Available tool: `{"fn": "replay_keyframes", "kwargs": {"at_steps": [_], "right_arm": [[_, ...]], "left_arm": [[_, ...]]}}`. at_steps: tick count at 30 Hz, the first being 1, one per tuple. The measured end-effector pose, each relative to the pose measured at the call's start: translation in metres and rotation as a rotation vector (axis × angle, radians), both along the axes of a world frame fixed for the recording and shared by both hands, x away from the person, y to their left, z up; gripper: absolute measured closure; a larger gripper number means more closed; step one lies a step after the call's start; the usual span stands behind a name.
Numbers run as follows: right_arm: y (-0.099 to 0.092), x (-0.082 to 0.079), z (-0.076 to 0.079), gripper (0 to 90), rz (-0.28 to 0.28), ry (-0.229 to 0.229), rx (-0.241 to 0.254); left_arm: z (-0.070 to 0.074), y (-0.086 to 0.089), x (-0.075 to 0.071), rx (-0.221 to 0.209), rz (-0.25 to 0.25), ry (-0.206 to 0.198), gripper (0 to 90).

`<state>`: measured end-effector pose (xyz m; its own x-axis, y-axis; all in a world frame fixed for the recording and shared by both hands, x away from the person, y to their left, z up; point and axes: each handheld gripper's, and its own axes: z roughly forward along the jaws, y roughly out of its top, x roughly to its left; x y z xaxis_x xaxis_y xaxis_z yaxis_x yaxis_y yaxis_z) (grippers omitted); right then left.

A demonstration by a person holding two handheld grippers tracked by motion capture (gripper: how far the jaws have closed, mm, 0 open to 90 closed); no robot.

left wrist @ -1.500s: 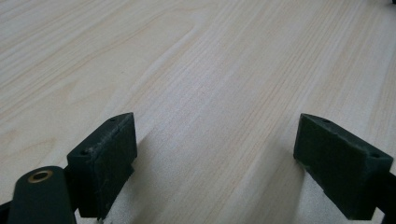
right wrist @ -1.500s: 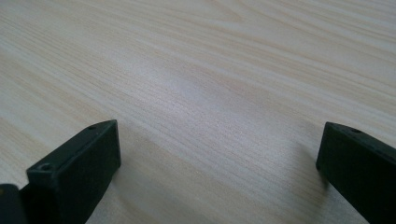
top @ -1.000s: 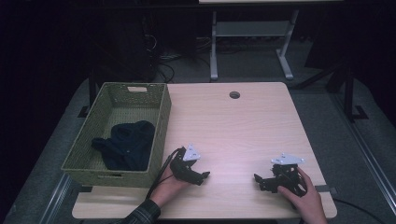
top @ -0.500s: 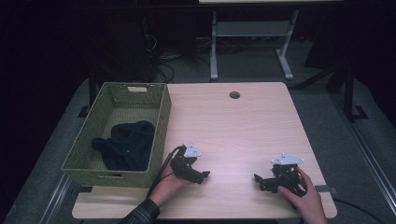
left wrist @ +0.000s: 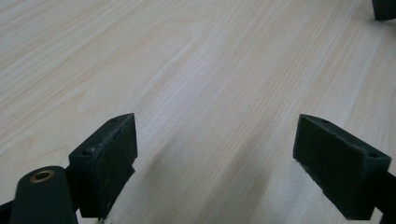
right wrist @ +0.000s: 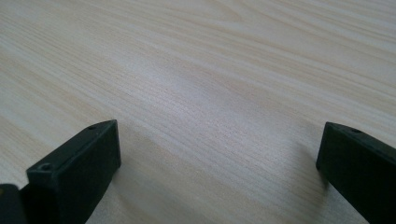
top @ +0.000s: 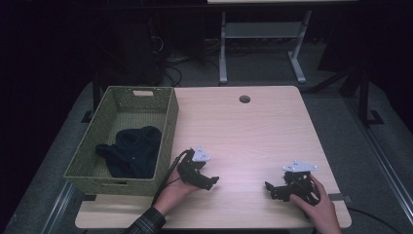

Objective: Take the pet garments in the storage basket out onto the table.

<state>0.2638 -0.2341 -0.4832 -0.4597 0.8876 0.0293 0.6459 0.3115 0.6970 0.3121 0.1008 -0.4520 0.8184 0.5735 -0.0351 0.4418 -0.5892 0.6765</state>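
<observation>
At the left of the table [top: 253,126] stands a green woven basket [top: 168,124], its long side just beside the table's left edge, and inside it, toward the near end, lies a dark garment [top: 130,151] bunched into a loose heap against the basket floor. Judging by its slumped folds it is soft and light, with no stiffness to it, so it should give under a pinch and drape rather than hold shape; the best place to take hold looks like one of the raised folds on top of the heap, reached from above between the basket walls, since a pinch at a thin trailing edge might slip free. Just right of the basket, the left claw [top: 210,181] rests low over bare wood in the person's left hand [top: 175,190]; in the left gripper view its jaws stand wide apart with nothing between them but table grain. Farther right, well apart from it, the right claw [top: 271,189] sits near the table's front right in the right hand [top: 316,204], likewise spread wide and empty over plain wood.
</observation>
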Motion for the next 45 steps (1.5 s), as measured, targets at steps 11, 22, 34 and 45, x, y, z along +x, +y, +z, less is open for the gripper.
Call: {"fn": "replay_keyframes", "kwargs": {"at_steps": [11,22,34,45], "right_arm": [[0.000,0.000,0.000,0.0,0.000,0.000,0.000],[0.000,0.000,0.000,0.0,0.002,0.000,-0.002],[0.000,0.000,0.000,0.0,0.002,0.000,-0.002],[0.000,0.000,0.000,0.0,0.001,0.000,-0.002]], "left_arm": [[0.016,0.002,0.000,-0.003,-0.004,0.002,13.3],[0.030,0.004,0.003,0.005,-0.006,0.003,13.3],[0.046,0.004,0.008,0.007,-0.017,0.006,13.5],[0.059,0.004,0.011,-0.001,-0.039,0.011,13.5]]}}
